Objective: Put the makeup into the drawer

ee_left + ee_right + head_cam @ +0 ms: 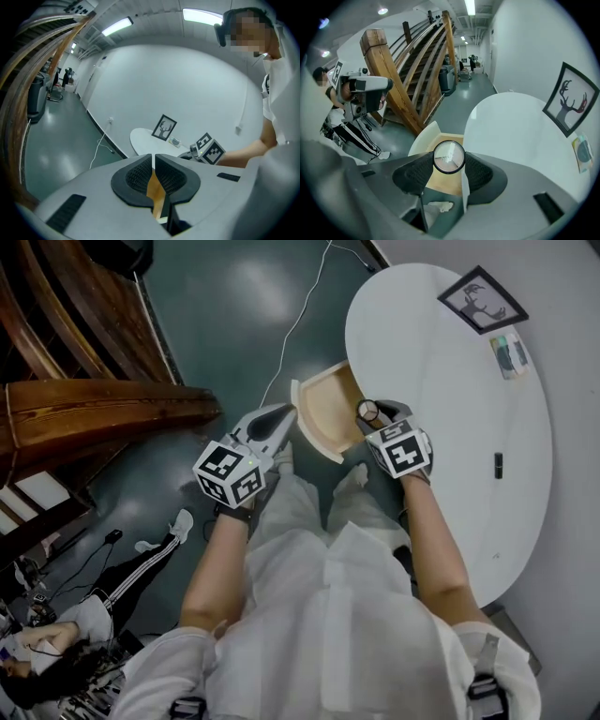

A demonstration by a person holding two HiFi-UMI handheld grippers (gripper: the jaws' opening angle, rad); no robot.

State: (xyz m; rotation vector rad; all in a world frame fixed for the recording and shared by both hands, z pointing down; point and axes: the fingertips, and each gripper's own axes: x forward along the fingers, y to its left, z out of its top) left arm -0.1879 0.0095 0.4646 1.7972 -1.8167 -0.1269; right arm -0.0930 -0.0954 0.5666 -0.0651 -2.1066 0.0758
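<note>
Over at the edge of the round white table (450, 427), the drawer (333, 409) is sitting pulled open, showing its bare wood bottom and curved white front. The right gripper (372, 413) is clamping the makeup (367, 410), a small round piece with a clear top and a dark rim. In the right gripper view you can see the pads pressing it from both sides, makeup (449, 157) dead center between them. It's hanging over the open drawer (440, 180), at the corner next to the table. Can't tell if it's touching the wood or just hovering over it.

The left gripper (281, 416) is sitting at the drawer's white front. In the left gripper view its jaws are squeezing nearly together on a thin pale edge, with a wedge of wood colour showing below, so it looks like it's pinching the drawer front.

Other stuff on the table: a picture frame (483, 299) with a deer print at the far end, a small card (511, 354) just beside it, and a little black item (499, 465) lying well apart from both. A white cable (300, 315) is trailing across the dark green floor (234, 324), and wooden stairs (75, 381) are filling the left side.
</note>
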